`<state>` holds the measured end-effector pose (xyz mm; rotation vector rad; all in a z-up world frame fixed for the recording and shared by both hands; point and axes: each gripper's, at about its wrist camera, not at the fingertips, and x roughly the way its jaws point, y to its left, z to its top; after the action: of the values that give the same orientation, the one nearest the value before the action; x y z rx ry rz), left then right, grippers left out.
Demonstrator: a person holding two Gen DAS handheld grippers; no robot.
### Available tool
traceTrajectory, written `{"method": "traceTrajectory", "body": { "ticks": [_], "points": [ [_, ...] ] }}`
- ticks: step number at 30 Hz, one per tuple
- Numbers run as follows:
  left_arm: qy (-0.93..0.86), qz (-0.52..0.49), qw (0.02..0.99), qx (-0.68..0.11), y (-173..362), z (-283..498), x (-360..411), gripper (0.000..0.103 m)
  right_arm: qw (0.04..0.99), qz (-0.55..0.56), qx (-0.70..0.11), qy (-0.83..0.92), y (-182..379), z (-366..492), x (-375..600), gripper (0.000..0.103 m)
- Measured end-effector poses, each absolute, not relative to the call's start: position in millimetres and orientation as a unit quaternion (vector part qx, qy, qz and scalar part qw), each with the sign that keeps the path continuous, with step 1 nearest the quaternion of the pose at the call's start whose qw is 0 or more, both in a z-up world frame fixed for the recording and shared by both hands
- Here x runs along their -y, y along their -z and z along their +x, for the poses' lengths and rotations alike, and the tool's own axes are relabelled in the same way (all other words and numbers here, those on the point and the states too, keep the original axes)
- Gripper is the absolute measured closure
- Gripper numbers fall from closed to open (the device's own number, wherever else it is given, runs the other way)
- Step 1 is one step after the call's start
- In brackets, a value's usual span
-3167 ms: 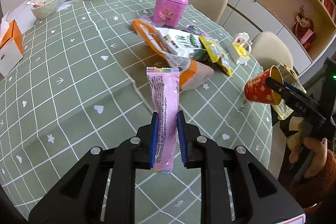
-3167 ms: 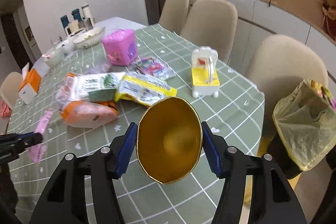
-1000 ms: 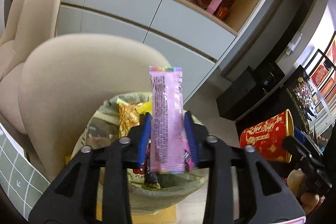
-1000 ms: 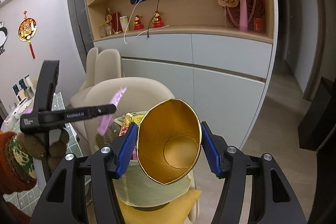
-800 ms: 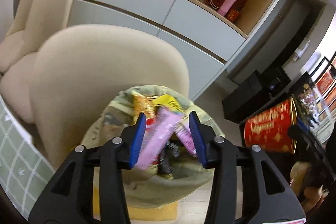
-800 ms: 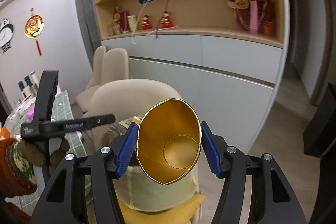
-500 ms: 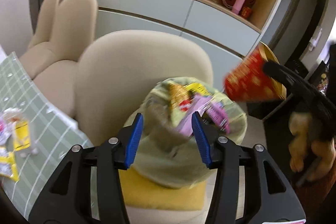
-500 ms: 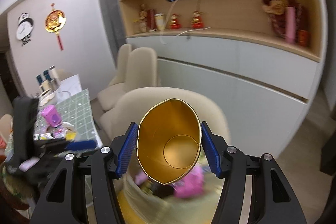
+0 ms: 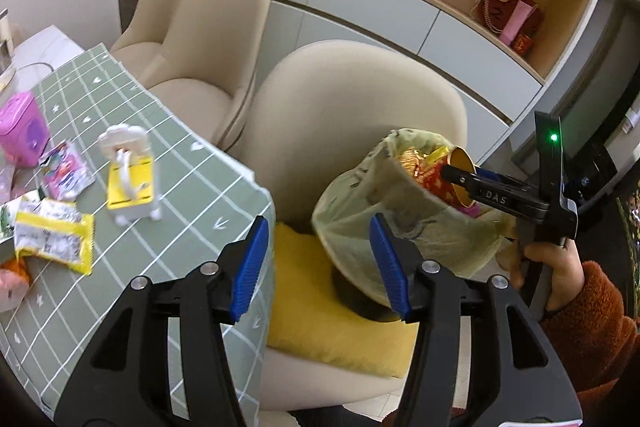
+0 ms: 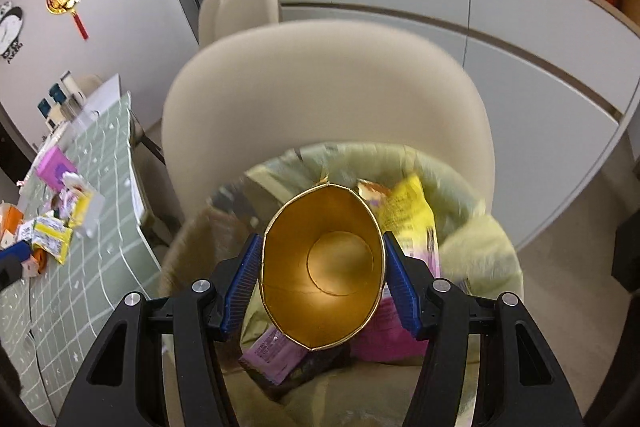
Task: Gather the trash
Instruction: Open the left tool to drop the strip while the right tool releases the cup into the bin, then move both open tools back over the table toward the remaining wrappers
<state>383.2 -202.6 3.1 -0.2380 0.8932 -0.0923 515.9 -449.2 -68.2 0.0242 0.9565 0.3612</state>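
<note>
The left gripper (image 9: 318, 267) is held over the corner of the table (image 9: 192, 187), and its blue fingers (image 9: 250, 263) are spread wide with nothing between them. Through the gap one sees the yellow cushion (image 9: 320, 315) on the seat of a beige chair (image 9: 352, 99).

On this cushion stands the trash bag (image 9: 380, 211), a thin yellowish-green bag with an open mouth. In the right wrist view the bag (image 10: 472, 243) is seen from above, and inside it lie a pink wrapper (image 10: 276, 351), a yellow wrapper (image 10: 408, 215) and some other packets that are too blurred to name.

The right gripper (image 10: 324, 271) pinches a paper cup (image 10: 324, 267) from both sides, so that the cup's round mouth is squeezed into an oval. The cup is gold inside and points with its mouth to the camera. It is held just above the opening of the bag. From the left wrist view the same cup (image 9: 448, 179) shows its red outside, and it lies on its side at the rim of the bag, with the right gripper (image 9: 472, 187) behind it and the right hand (image 9: 556, 267) in a rust-coloured sleeve.

On the table there remain a yellow packet (image 9: 54, 235), a small white and yellow toy (image 9: 130, 179), a pink tin (image 9: 22, 127) and a colourful wrapper (image 9: 66, 171) near it. More chairs (image 9: 204, 27) stand behind the table.
</note>
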Motion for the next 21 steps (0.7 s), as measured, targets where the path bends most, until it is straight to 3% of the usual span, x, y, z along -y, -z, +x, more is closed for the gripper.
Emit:
{"method": "traceTrajectory", "body": {
  "ticks": [5,14,21],
  "points": [
    [0.04,-0.111,0.892,-0.436,-4,374,191,0.053,0.872,0.022,-0.458,-0.169,64,508,454,0.046],
    [0.041,-0.109,0.894,-0.432,-12,355,166,0.051,0.897,0.012,-0.413,-0.155,33,473,451,0.034],
    [0.011,-0.13,0.897,-0.423,-11,321,122,0.047,0.914,0.019,-0.365,-0.174,-7,435,426,0.034]
  ]
}}
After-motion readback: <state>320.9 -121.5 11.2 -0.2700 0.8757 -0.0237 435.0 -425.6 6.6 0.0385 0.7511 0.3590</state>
